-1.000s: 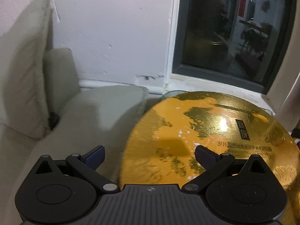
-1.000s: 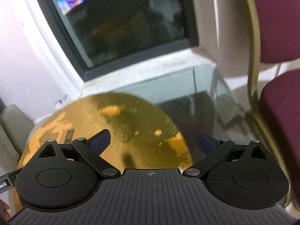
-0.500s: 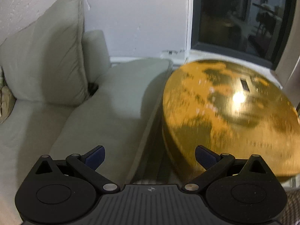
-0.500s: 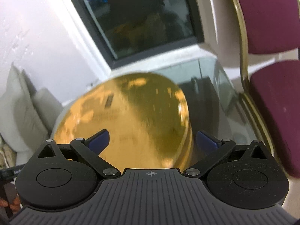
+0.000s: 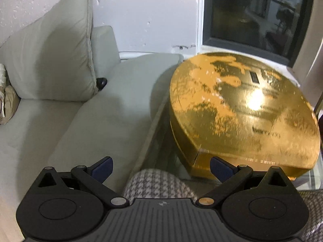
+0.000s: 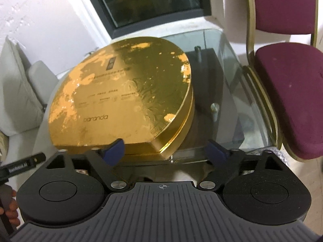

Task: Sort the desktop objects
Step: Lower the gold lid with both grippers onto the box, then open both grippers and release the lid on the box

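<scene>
A large gold box [image 6: 121,92], round with one flat side, lies on a glass table [image 6: 232,76]. The right gripper [image 6: 164,152] hovers at its near flat edge, fingers spread wide and empty. The left gripper [image 5: 160,168], also wide apart and empty, has the box ahead to its right and a grey sofa cushion [image 5: 105,109] ahead to its left.

We face a rough white wall [image 5: 145,16] with a dark, grey-framed window [image 5: 254,18] set low in it. Along the left runs a pale grey sofa [image 5: 97,121] — a big cushion [image 5: 52,60] propped upright on it. To the right, beside the glass desk [image 6: 232,64], stands a maroon chair [image 6: 290,92] with a brass-coloured frame.
</scene>
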Motion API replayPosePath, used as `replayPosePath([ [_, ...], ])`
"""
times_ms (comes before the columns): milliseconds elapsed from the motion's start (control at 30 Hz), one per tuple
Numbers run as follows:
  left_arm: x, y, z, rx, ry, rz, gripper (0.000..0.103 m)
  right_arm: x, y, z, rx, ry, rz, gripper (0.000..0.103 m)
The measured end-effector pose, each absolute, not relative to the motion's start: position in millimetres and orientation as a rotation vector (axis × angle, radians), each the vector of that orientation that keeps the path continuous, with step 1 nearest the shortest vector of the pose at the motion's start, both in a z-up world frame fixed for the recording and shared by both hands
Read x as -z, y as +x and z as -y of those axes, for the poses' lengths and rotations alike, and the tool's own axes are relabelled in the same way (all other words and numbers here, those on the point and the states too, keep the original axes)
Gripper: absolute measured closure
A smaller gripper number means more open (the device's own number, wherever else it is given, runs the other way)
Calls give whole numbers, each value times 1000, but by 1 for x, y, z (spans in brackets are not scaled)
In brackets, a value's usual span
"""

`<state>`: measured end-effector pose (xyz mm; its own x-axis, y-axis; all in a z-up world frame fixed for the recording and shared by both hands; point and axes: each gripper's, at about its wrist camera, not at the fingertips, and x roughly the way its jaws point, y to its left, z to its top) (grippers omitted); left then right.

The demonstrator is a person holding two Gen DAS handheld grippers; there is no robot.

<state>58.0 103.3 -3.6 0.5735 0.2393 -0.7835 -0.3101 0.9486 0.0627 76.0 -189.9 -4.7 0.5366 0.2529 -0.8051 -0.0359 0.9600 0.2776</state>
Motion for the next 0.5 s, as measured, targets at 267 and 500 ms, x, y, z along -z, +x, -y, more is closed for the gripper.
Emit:
replayPosePath([
  [267,11,83,-120,-347,-153,-917,2,3,85,167,-236,215,-996,63],
  [500,15,99,-116,-327,-143,-927,2,9,102,160,-248,290,-1017,69],
])
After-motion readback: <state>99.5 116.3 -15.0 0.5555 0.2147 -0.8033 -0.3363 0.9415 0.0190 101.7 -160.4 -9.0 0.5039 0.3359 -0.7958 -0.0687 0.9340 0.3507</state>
